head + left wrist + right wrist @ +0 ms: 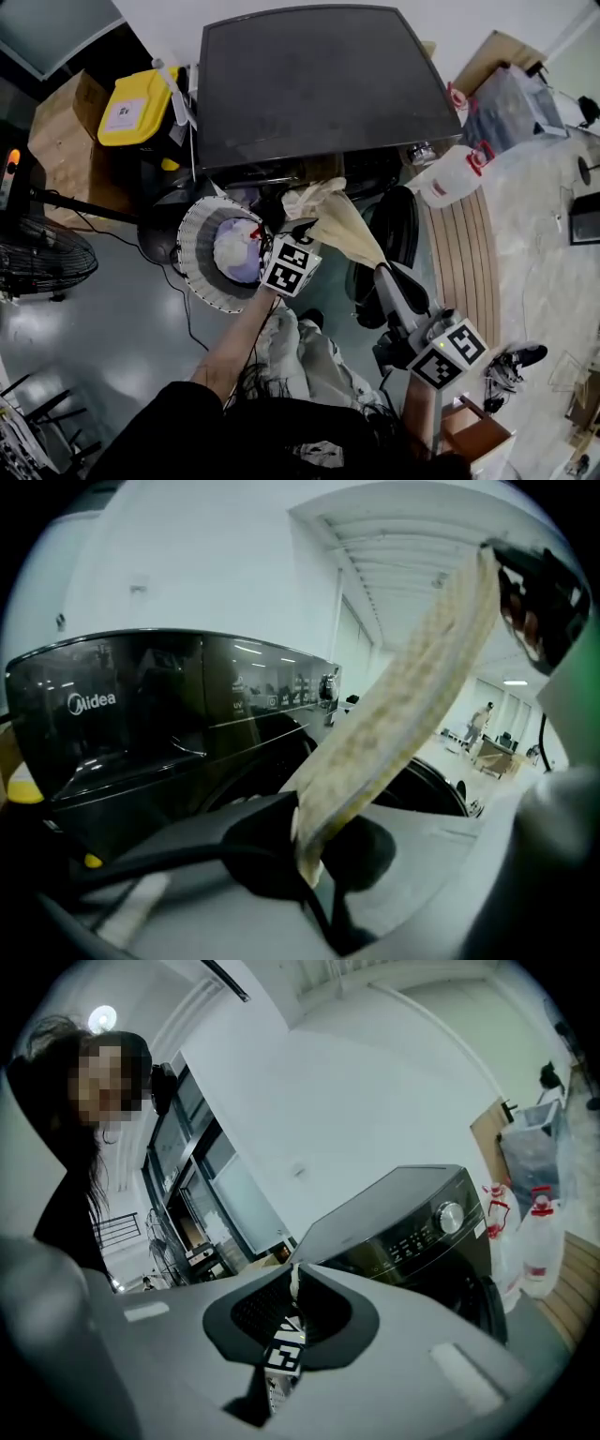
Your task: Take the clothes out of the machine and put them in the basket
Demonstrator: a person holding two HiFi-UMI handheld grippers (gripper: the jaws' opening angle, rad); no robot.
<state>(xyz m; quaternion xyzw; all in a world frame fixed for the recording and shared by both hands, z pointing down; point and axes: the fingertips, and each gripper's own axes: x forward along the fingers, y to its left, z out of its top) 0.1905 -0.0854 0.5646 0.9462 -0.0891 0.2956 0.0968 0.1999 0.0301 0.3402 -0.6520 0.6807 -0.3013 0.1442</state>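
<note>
Cream cloth [336,220] stretched taut before washing machine [319,84]; left gripper [307,844] clamped on one end; right gripper [293,1279] pinches the other.

The washing machine [141,719] bears the brand "Midea" on its front.

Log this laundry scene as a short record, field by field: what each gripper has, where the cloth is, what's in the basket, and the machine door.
left gripper: jaws shut on one end of the cream cloth
right gripper: jaws shut on a thin edge of the same cloth
cloth position: stretched between both grippers, in front of the washing machine, not in the basket
basket: on the floor left of the machine, holds a pale lilac garment
machine door: appears open
</note>
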